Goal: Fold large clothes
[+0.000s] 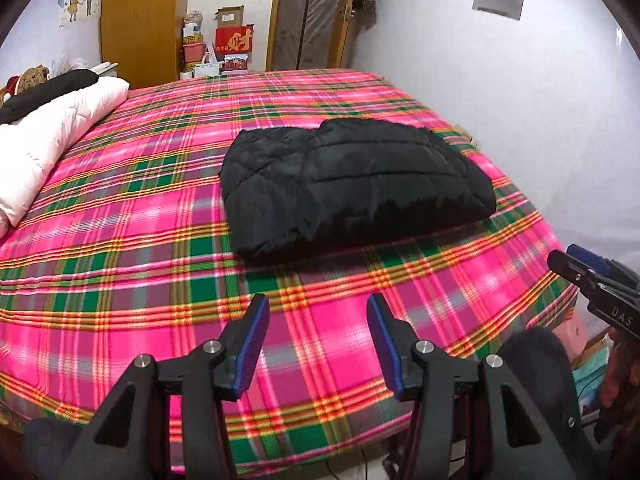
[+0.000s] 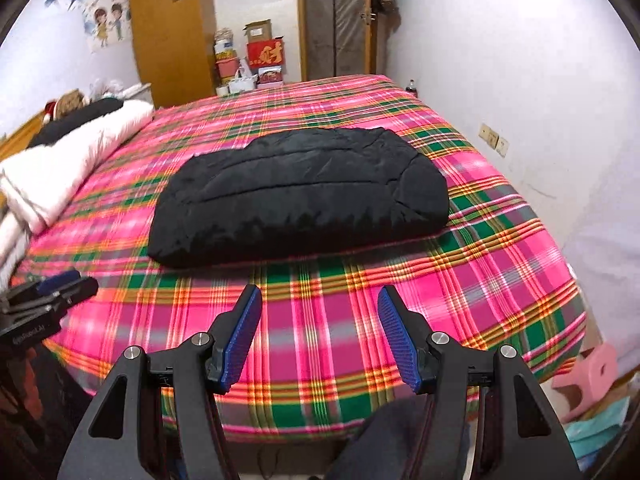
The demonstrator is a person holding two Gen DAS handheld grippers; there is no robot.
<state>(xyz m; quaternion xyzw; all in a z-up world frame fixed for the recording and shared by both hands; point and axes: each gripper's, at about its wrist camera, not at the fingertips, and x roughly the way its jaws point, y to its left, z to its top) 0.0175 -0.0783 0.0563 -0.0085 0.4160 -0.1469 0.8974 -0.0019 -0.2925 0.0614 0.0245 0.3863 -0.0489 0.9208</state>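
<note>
A black quilted jacket (image 1: pixel 352 184) lies folded into a thick rectangle on the pink and green plaid bed cover (image 1: pixel 140 240). My left gripper (image 1: pixel 318 304) hovers open over the near part of the bed, well short of the jacket, with nothing between its blue pads. In the right wrist view the same jacket (image 2: pixel 300 196) lies ahead, and my right gripper (image 2: pixel 320 296) is open and empty too, just short of the jacket's near edge. Each gripper shows at the edge of the other's view: the right one (image 1: pixel 592 280), the left one (image 2: pixel 52 292).
A white quilt (image 1: pixel 48 136) with a dark garment on it lies along the bed's left side. Behind the bed stand a wooden wardrobe (image 1: pixel 140 20), stacked boxes (image 1: pixel 232 44) and a door (image 1: pixel 312 12). A white wall (image 2: pixel 540 100) runs along the right. A pink stool (image 2: pixel 588 380) sits on the floor.
</note>
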